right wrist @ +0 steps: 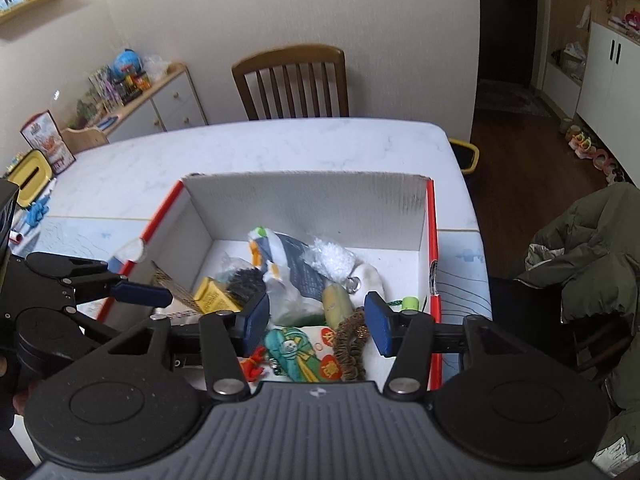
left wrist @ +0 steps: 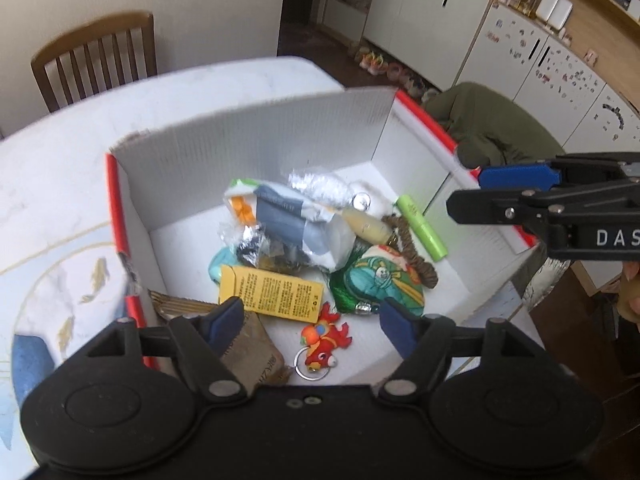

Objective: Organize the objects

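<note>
Clutter is my worry: the white corrugated box with red edges (right wrist: 430, 216), sitting on the white marble-look table (right wrist: 280, 140), holds everything heaped together. My left gripper (left wrist: 312, 316) hangs spread and empty over the yellow printed carton (left wrist: 270, 294) and the red plush fish keyring (left wrist: 324, 340). My right gripper (right wrist: 316, 316) is likewise apart, above the brown woven cord (right wrist: 350, 344). Closing now, I'd likely snag two overlapping items or clip the box wall.

Wooden chair (right wrist: 289, 80) — white cabinets (left wrist: 436, 16)
</note>
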### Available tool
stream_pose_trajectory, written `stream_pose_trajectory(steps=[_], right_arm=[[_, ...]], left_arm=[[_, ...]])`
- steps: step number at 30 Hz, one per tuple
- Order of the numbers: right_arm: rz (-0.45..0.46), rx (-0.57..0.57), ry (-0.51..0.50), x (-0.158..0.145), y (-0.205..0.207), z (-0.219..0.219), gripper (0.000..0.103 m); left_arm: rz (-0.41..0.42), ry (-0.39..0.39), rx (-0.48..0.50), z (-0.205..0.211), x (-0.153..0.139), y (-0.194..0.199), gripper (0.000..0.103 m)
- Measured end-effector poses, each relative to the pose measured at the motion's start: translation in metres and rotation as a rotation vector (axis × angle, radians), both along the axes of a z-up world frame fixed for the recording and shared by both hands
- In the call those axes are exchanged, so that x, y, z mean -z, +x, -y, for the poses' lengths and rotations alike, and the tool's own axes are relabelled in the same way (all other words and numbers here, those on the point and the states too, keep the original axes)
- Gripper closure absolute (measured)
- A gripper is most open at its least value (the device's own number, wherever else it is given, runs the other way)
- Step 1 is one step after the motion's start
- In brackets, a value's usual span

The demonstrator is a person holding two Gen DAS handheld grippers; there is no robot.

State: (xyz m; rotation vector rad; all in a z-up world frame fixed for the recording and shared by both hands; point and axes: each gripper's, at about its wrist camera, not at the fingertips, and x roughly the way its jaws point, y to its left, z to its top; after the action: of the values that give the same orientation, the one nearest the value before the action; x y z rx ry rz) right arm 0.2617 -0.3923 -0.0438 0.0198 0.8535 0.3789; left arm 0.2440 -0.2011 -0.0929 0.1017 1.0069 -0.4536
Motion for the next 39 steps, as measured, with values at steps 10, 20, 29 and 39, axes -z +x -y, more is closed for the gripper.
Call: stream_pose_trajectory(steps=[10, 20, 29, 39], right_arm=[[0.061, 0.008, 0.032, -0.022, -0.038, -0.011, 0.043], [0.129, 0.058, 0.042, -0.035, -0.073, -0.026, 0.035], [0.189, 0.116, 0.102, -0.041, -0.106, -0.035, 0.020], [0.247, 0.165, 0.105, -0.051, -0.140, -0.051, 0.008]], left_arm=[[0.121, -0.037, -0.014, -0.018, -0.039, -0.029, 0.019], [0.222, -0.045, -0.030, -0.046, -0.062, -0.054, 0.011], [0.256, -0.079, -0.032, -0.070, -0.067, -0.074, 0.001], [0.258, -0.111, -0.016, -0.088, -0.070, -0.090, 0.001]])
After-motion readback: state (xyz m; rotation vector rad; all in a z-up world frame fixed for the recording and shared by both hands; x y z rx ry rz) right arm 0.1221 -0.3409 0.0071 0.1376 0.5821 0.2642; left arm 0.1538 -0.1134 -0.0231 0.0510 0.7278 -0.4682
